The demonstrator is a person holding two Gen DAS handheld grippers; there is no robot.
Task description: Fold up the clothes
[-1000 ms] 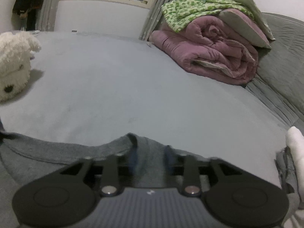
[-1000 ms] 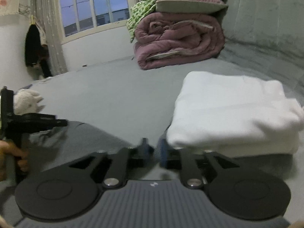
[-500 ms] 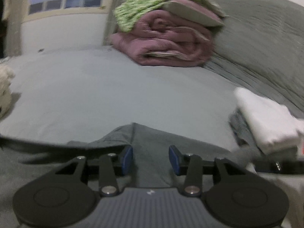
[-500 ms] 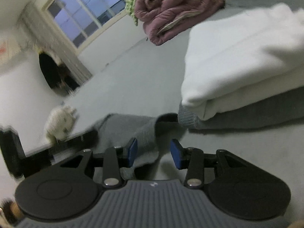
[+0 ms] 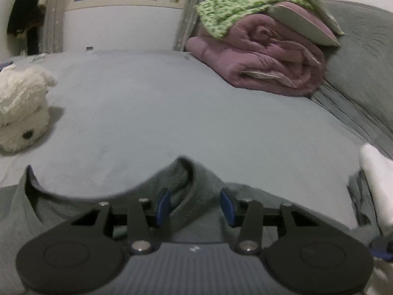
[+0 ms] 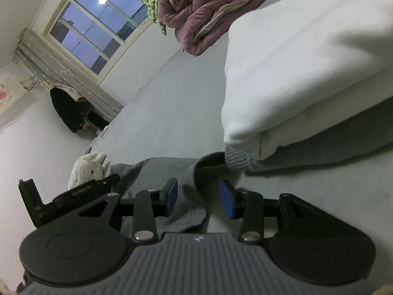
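Observation:
A grey sweatshirt (image 5: 203, 191) lies crumpled on the grey bed in front of me. My left gripper (image 5: 195, 205) is open, its blue pads on either side of a raised fold of the grey cloth. In the right wrist view the same grey sweatshirt (image 6: 169, 172) runs from the left gripper across to a ribbed cuff (image 6: 237, 158) under a folded white garment (image 6: 302, 73). My right gripper (image 6: 199, 195) is open around the garment's hemmed edge. The folded white garment (image 5: 375, 172) also shows at the right edge of the left wrist view.
A white plush toy (image 5: 21, 111) lies at the left of the bed. A rolled pink quilt (image 5: 265, 64) with a green patterned cover (image 5: 243, 2) sits at the back right. Open grey bedsheet (image 5: 172, 113) stretches ahead. A window (image 6: 98, 32) and hanging dark clothes (image 6: 71, 113) stand beyond.
Both grippers opened from shut on the grey cloth over the last second. The right gripper tilted and dropped closer to the bed beside the white garment. The left view swung right, then back left.

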